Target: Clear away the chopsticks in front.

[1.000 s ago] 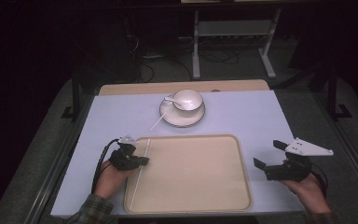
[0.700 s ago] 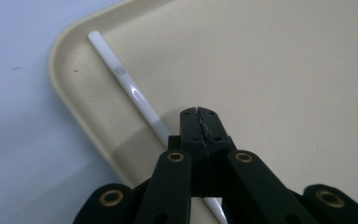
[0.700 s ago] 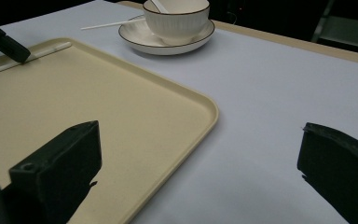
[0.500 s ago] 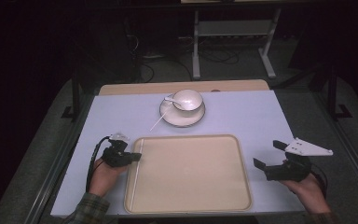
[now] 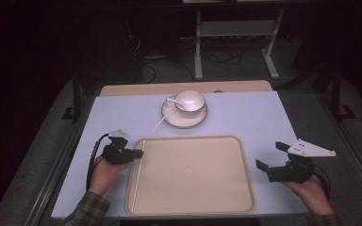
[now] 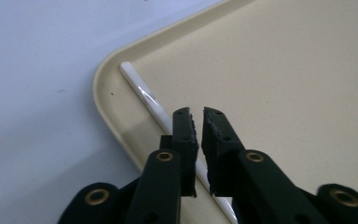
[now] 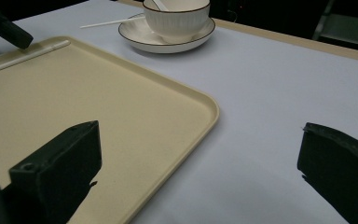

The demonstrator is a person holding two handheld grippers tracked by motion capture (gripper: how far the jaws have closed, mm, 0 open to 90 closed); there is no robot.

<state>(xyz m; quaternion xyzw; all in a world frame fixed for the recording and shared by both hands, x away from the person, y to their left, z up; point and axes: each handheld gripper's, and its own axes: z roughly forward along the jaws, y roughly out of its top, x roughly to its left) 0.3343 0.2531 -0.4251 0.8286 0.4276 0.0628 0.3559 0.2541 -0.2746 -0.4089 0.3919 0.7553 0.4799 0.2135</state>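
While white stick lies in tray, left claw hovers above, jaws slightly parted.

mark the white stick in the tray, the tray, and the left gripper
white stick (image 6: 140, 91), left gripper view, its bare upper stretch.
tray (image 5: 193, 141), high view, far rim.
left gripper (image 6: 199, 116), left gripper view, midway between its fingertips.

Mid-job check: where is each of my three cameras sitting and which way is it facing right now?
High view: above the person's side, looking forward and down on the tray; both forearms show, left gripper at the tray's left rim, right gripper right of it.
Left gripper view: rides the left gripper, looking down its nearly closed jaws at a white stick inside the tray's corner.
Right gripper view: rides the right gripper, wide jaws, facing across the tray to the bowl.
Shared: both gripper views show the tray and stick.
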